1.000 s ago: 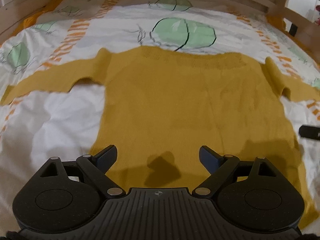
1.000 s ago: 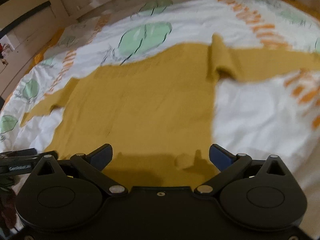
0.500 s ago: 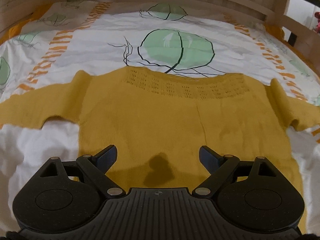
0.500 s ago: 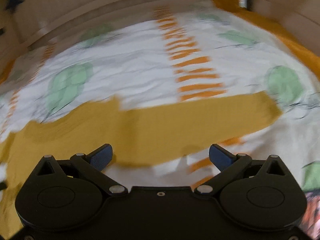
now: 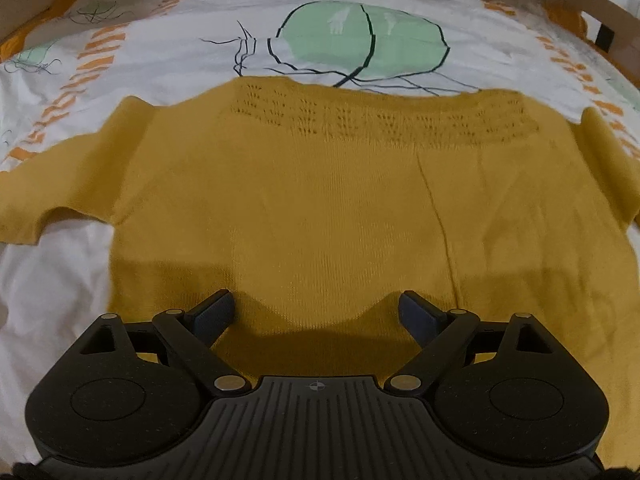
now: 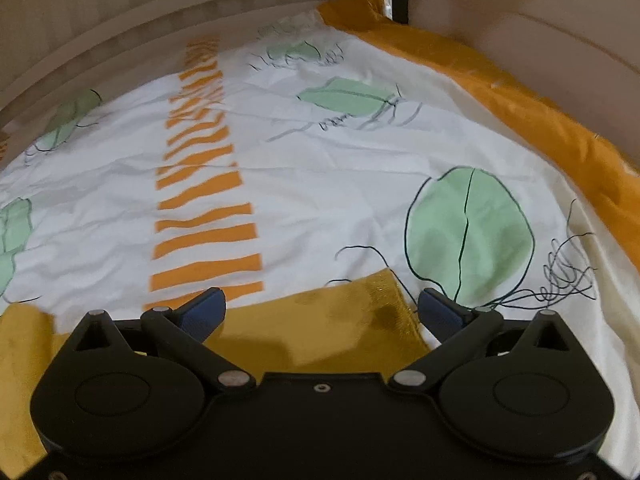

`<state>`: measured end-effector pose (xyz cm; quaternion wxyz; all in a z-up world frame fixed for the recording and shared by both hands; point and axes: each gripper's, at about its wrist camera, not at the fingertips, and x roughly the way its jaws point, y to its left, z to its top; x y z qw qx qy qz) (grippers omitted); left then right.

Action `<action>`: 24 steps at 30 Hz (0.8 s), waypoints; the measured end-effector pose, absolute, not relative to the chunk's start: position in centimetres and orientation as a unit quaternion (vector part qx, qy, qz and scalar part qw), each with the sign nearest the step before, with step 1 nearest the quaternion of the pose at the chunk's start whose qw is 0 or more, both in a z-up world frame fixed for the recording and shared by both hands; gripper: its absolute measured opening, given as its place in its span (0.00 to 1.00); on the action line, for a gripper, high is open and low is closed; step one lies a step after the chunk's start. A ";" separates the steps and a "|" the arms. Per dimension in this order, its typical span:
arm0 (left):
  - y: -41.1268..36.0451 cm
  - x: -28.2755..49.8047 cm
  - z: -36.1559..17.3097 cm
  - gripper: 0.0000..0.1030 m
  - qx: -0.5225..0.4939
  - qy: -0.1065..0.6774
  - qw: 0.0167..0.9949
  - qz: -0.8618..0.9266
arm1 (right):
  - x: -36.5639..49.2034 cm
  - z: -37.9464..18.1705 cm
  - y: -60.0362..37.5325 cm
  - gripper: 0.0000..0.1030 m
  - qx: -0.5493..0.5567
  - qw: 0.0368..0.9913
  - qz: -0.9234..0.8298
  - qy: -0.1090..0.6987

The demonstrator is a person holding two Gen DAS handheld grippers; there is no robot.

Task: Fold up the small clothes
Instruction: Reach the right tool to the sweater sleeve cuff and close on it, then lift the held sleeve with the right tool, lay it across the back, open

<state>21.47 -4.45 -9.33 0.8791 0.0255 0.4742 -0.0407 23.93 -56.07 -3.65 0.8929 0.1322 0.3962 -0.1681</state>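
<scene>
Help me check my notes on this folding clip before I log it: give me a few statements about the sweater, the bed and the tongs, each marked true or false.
1. The sweater lies spread flat on the sheet. True.
2. The left tongs are clamped on the hem. False: their jaws stand wide open, holding nothing.
3. The right tongs are open over the sleeve end. True.
4. The sheet is plain white. False: it bears green leaves and orange stripes.
5. The sweater is blue. False: it is mustard yellow.
</scene>
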 end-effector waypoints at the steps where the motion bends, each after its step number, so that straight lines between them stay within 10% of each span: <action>1: -4.4 21.4 -9.5 0.88 0.026 0.472 0.880 -0.042 | 24.2 -4.1 -56.5 0.97 0.138 0.890 -0.169 0.399; 9: -3.9 21.5 -9.8 0.91 0.022 0.469 0.881 -0.052 | 25.4 -6.5 -58.2 0.69 0.163 0.874 -0.170 0.426; 13: -4.1 21.7 -9.9 0.93 0.022 0.471 0.880 -0.051 | 25.0 -6.3 -58.3 0.13 0.173 0.870 -0.163 0.433; 24: -3.5 21.6 -9.6 0.91 0.013 0.470 0.880 -0.065 | 23.2 1.3 -55.4 0.12 0.194 0.897 -0.127 0.377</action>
